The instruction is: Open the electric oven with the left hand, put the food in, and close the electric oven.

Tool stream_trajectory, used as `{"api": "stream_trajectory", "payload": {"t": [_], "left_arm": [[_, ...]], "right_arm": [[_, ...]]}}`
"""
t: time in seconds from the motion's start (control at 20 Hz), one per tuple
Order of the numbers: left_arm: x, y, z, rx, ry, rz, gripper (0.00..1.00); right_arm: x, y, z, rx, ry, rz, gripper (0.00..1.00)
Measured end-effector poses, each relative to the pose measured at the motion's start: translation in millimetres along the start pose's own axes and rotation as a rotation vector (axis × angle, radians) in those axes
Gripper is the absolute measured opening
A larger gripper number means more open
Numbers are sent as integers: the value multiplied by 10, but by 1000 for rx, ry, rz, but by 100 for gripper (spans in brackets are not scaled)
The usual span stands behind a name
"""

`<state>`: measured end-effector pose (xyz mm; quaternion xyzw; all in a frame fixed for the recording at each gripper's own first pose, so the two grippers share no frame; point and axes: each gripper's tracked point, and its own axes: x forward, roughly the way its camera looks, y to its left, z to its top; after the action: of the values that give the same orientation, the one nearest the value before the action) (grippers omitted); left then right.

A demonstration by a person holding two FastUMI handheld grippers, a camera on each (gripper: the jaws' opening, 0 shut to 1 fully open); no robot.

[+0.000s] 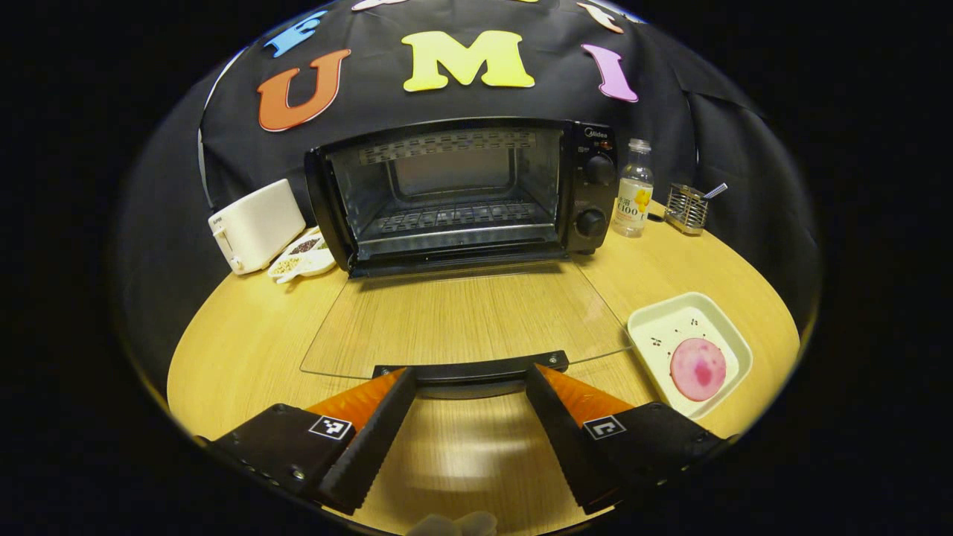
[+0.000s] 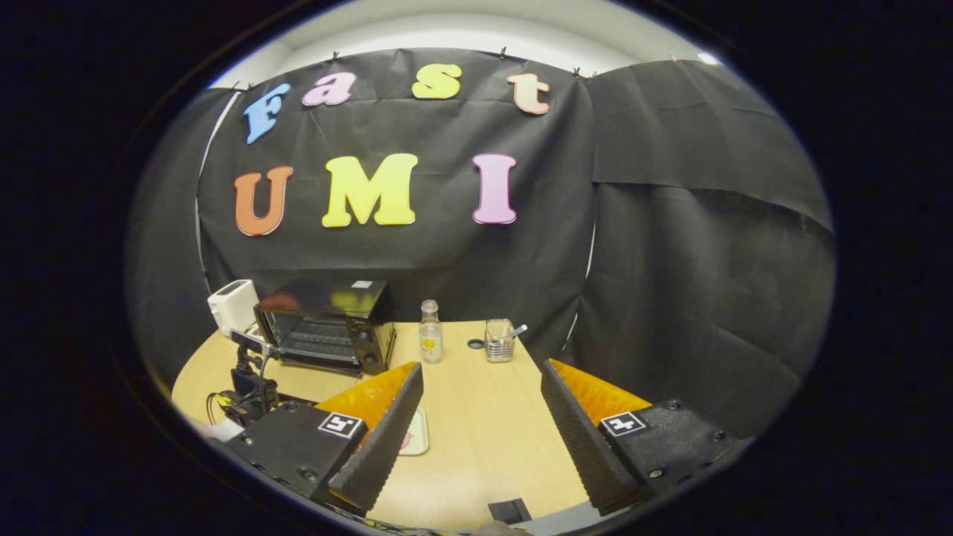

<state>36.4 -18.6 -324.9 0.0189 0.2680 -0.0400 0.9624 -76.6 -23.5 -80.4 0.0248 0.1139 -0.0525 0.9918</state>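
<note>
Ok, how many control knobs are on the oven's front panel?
2: upper knob and lower knob, stacked on the oven panel's right side.

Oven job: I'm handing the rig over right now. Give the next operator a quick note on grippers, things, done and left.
Left gripper: open, fingers either side of the door handle, not clamped.
Right gripper: open, empty, held back over the table.
Oven: glass door folded fully down, rack bare.
Food: pink round piece in the white dish, right of the door.
Done: opening.
Left: load the food, close the door.
</note>
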Motion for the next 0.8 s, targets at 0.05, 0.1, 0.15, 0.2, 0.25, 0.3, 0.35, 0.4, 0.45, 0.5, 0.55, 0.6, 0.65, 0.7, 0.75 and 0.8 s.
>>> {"api": "stream_trajectory", "payload": {"t": [0.05, 0.1, 0.15, 0.2, 0.25, 0.3, 0.35, 0.4, 0.45, 0.5, 0.55, 0.6, 0.65, 0.7, 0.75, 0.8], "left_arm": [[3, -13, -27, 12, 2, 1, 96], [2, -20, -19, 16, 0, 2, 96], [-2, -21, 2, 17, -6, 2, 96], [-12, -18, 36, 19, -17, 4, 96], [-36, -8, 67, 24, -26, 6, 96], [-72, 12, 104, 23, -35, 9, 95], [-106, 14, 156, 14, -46, 7, 95], [-170, 4, 219, 6, -60, 4, 97], [-238, 12, 294, -1, -75, 0, 97], [-318, 37, 378, -8, -96, 3, 97], [-417, 54, 478, -18, -118, 2, 97], [-518, 72, 567, -30, -142, 3, 97], [-626, 87, 667, -44, -163, 5, 97], [-756, 123, 771, -54, -188, 8, 97], [-877, 163, 872, -60, -212, 15, 97], [-1004, 208, 988, -62, -238, 25, 96]], "right_arm": [[-13, 3, -16, 0, 2, -1, 97], [-10, 7, -16, 1, -1, -1, 97], [-10, 8, -28, 1, 0, 0, 97], [-7, 12, -35, 1, -2, 1, 97], [0, 9, -46, 2, -1, 2, 97], [20, 1, -57, 5, 1, 3, 97], [45, -1, -61, 7, 2, 4, 97], [58, 6, -63, 7, 1, 6, 97], [87, 9, -98, 3, 2, 8, 97], [126, 8, -132, -5, 10, 6, 97], [171, 26, -182, -9, 17, 14, 97], [219, 54, -237, -13, 29, 25, 97], [280, 95, -301, -19, 43, 41, 97], [346, 144, -363, -23, 57, 60, 97], [424, 179, -431, -25, 72, 77, 97], [509, 215, -502, -23, 86, 97, 97]]}}
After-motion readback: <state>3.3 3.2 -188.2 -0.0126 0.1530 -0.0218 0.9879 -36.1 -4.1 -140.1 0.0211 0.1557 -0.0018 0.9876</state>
